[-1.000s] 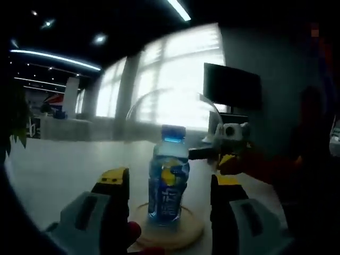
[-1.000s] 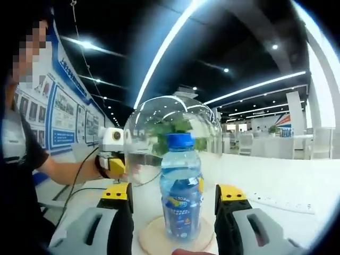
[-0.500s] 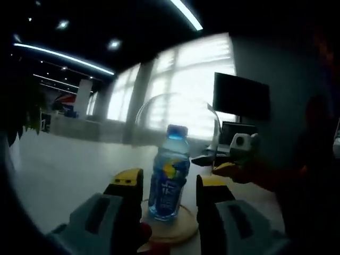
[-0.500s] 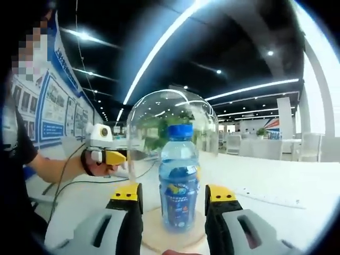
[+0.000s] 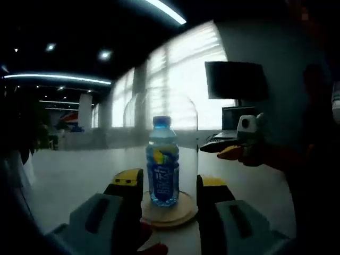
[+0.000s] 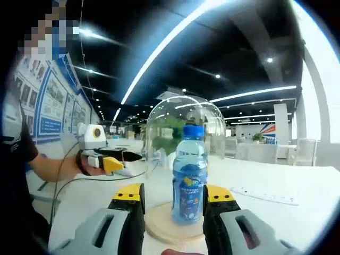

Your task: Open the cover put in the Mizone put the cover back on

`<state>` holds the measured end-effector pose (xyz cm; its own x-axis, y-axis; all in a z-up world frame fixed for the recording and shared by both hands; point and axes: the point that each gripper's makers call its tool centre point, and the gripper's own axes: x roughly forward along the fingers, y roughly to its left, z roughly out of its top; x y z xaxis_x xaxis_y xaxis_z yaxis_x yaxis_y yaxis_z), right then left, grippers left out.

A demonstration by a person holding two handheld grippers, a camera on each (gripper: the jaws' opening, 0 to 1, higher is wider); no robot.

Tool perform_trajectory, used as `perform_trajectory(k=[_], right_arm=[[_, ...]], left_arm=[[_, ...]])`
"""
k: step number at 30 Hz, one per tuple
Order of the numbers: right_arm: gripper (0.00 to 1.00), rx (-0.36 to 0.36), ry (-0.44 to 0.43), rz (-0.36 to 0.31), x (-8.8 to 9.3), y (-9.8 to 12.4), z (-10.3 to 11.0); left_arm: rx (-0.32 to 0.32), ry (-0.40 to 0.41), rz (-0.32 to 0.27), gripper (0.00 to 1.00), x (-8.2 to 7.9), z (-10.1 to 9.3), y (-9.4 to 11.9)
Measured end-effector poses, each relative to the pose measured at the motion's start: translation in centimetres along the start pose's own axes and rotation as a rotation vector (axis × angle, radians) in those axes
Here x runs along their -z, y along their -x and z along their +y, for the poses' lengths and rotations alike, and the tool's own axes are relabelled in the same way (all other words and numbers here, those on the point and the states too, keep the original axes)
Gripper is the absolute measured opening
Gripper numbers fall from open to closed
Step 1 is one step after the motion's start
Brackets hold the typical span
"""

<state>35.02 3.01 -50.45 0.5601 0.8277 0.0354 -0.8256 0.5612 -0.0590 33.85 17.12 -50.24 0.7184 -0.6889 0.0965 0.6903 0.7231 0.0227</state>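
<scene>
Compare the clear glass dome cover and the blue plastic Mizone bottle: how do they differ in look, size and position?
The clear glass dome cover is see-through and colourless; the blue plastic Mizone bottle is blue with a printed label and blue cap. The dome is taller and wider, so it encloses the bottle, which stands inside it. The dome's top is smooth and rounded; the bottle narrows to a cap. Both stand upright on the round wooden base.

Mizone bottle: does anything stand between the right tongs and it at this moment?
Yes. The clear dome cover sits over the Mizone bottle on the wooden base, so its glass wall lies between the bottle and the right tongs, whose jaws flank the dome's foot.
</scene>
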Motion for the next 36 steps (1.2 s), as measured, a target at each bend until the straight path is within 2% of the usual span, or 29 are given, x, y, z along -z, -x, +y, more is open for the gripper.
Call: perform_trajectory(k=[2, 6, 11, 16, 18, 20, 23, 26, 30, 32, 36], right_arm=[[0.36, 0.007, -0.007, -0.008, 0.2, 0.5, 0.6], [0.36, 0.013, 0.001, -0.01, 0.8, 1.4, 1.4], [0.36, 0.022, -0.019, -0.023, 1.8, 2.5, 1.5], [0.34, 0.09, -0.021, -0.018, 3.2, 3.2, 0.9], [0.34, 0.106, -0.028, -0.019, 3.4, 3.5, 0.9], [0.33, 0.132, -0.03, -0.019, 3.6, 3.8, 0.8], [0.31, 0.198, 0.031, 0.022, 4.5, 4.3, 0.5], [0.28, 0.224, 0.021, 0.032, 4.9, 4.5, 0.7], [0.29, 0.231, 0.028, 0.065, 6.1, 4.6, 1.3], [0.29, 0.226, -0.01, 0.082, 6.6, 4.6, 1.6], [0.29, 0.234, -0.054, 0.089, 7.0, 5.0, 1.9]], left_arm=[[-0.006, 0.048, 0.006, 0.3, 0.8, -0.2, 0.4], [-0.016, 0.075, 0.01, 0.3, 2.1, -0.5, 1.0], [-0.035, 0.1, -0.025, 0.3, 2.4, -0.6, 1.6], [-0.044, 0.117, -0.031, 0.34, 2.9, -0.8, 1.6], [-0.057, 0.088, -0.014, 0.37, 3.4, -0.9, 1.6], [-0.082, 0.092, 0.02, 0.37, 4.2, -0.8, 1.6], [-0.103, 0.096, 0.041, 0.38, 4.6, -1.0, 1.8], [-0.145, 0.045, 0.044, 0.39, 4.8, -1.1, 2.2], [-0.162, 0.034, 0.077, 0.32, 6.0, -1.4, 2.6], [-0.161, 0.059, 0.099, 0.33, 6.6, -1.5, 2.7], [-0.161, 0.118, 0.078, 0.34, 6.7, -1.6, 3.3]])
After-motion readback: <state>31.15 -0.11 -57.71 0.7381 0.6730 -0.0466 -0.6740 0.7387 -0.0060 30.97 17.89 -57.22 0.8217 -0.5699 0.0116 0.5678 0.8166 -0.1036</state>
